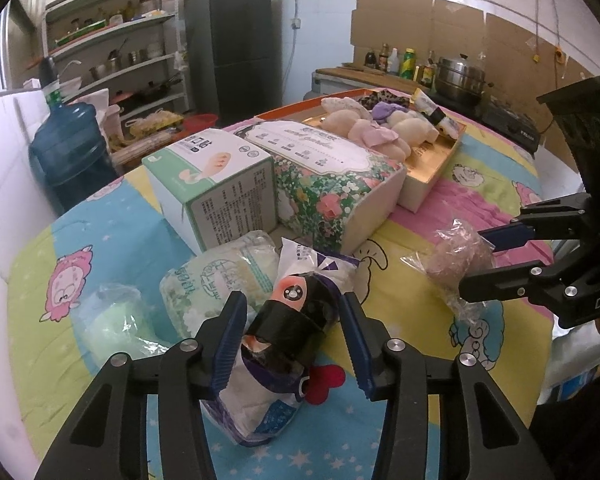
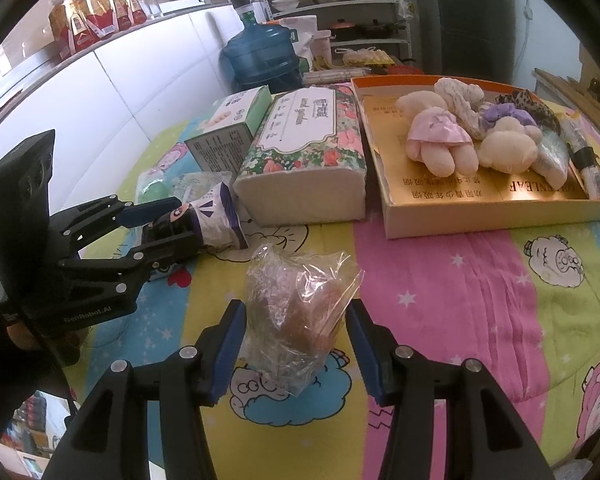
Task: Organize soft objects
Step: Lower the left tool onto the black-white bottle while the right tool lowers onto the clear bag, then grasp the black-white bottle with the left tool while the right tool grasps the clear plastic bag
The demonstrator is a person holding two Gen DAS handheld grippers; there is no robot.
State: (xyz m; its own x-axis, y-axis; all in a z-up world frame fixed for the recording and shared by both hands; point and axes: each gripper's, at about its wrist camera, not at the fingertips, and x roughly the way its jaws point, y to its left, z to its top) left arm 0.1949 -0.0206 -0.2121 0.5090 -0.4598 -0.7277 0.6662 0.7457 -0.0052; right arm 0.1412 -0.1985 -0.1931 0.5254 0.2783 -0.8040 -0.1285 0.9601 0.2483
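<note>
We have the left gripper (image 1: 294, 338) with fingers squeezing the taped pack (image 1: 288, 320) near the table's near edge, the right gripper (image 2: 296, 346) clamped on the bag (image 2: 296, 312); lift gently toward the far tray (image 2: 400, 216).

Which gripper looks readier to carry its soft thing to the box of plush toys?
Probably the right gripper: it straddles the clear-bagged bundle, nearer the toy box. The left gripper holds a taped packet farther away.
</note>
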